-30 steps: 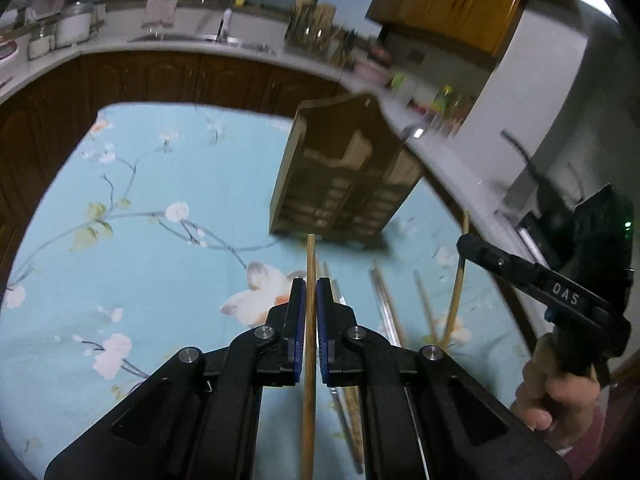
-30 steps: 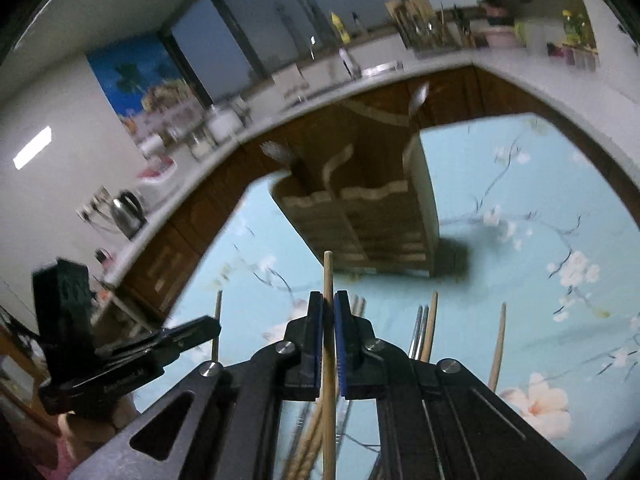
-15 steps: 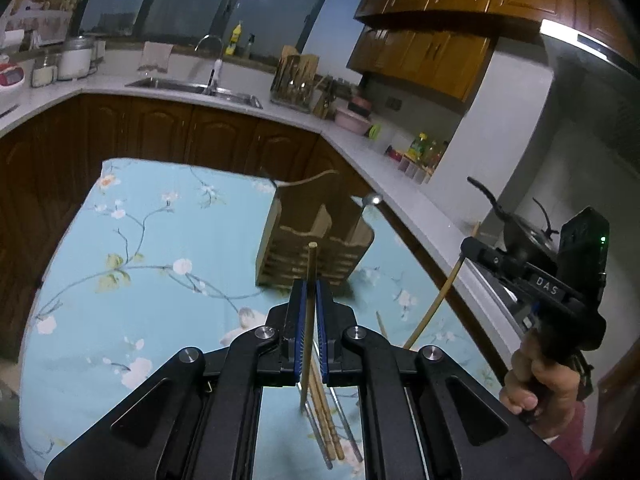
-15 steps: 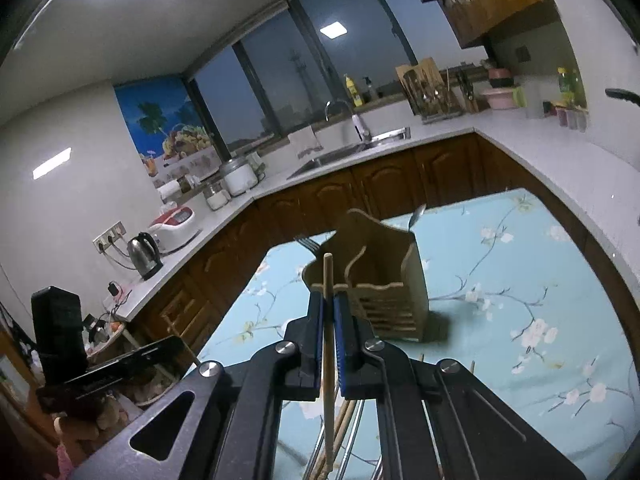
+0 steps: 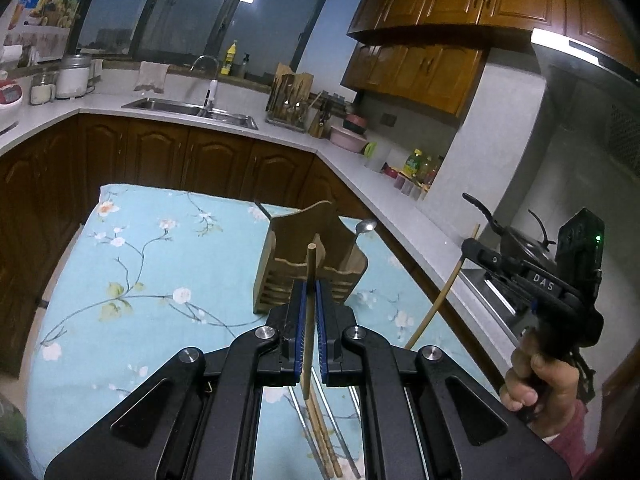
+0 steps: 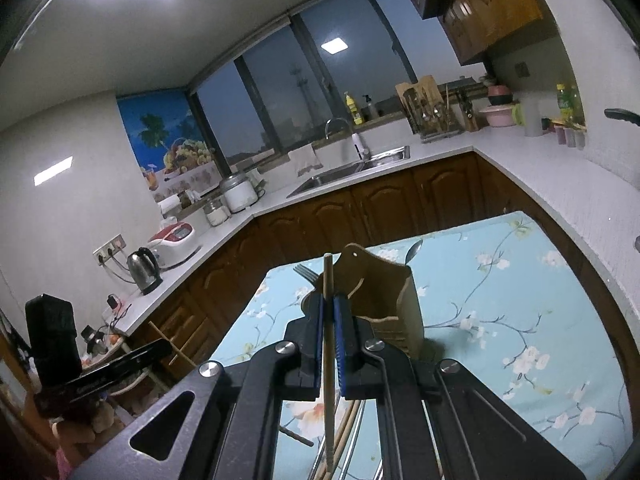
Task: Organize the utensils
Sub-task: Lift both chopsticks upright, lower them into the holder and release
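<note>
My left gripper (image 5: pixel 309 288) is shut on a wooden chopstick (image 5: pixel 309 300) and holds it high above the table. My right gripper (image 6: pixel 329 304) is shut on another wooden chopstick (image 6: pixel 328 344); it also shows in the left wrist view (image 5: pixel 468 246), with its chopstick (image 5: pixel 434 308) hanging down. A wooden utensil holder (image 5: pixel 312 256) stands on the floral tablecloth, with a spoon (image 5: pixel 366 226) in it; in the right wrist view the holder (image 6: pixel 384 300) also shows a fork (image 6: pixel 306 272). More chopsticks (image 5: pixel 324 436) lie on the table below both grippers.
The table with the light blue floral cloth (image 5: pixel 160 280) stands in a kitchen. Dark wooden cabinets and a white counter (image 5: pixel 360 184) run behind and to the right. A sink (image 5: pixel 192 110) is at the back. A stove with a pan (image 5: pixel 516 240) is at the right.
Both grippers have risen well above the table with their chopsticks; the holder now looks smaller and farther below.
</note>
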Demonstrator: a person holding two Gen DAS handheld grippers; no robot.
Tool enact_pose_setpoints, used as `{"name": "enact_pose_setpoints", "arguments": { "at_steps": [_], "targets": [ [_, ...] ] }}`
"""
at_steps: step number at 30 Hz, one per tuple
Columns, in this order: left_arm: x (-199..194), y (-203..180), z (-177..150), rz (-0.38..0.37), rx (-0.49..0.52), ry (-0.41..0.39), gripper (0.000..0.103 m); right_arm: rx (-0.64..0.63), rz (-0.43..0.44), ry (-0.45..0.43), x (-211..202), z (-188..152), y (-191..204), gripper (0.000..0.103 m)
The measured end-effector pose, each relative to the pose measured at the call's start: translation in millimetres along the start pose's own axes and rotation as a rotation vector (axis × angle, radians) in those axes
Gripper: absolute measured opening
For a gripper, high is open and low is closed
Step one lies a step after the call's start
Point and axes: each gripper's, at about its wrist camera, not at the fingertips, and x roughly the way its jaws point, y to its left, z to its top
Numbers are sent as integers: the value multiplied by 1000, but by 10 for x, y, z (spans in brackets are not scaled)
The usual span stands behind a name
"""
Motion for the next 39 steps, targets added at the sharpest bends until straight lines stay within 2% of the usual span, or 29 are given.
{"name": "enact_pose_setpoints", "arguments": {
  "at_steps": [6,14,19,23,27,32,39],
  "targets": [
    [19,-15,197,-11,6,-35,4,-5,-17,-40,27,186,-27,6],
    [78,-46,750,-8,25,-136,4,2,-44,-132,161,602,-85,6],
    [242,-40,1161,-2,31,-201,4,13,-71,-198,317,887,-159,6],
    [464,12,1320,18,25,-221,4,18,-106,-237,497,1025,-246,6],
    [773,149,1267,38,-9,-206,4,-12,-151,-239,720,943,-293,6],
    [1121,355,995,62,-77,-166,4,-17,-167,-216,995,602,-373,6],
    [1393,460,711,90,-109,-136,4,14,-195,-205,1171,280,-494,6]
  ]
}}
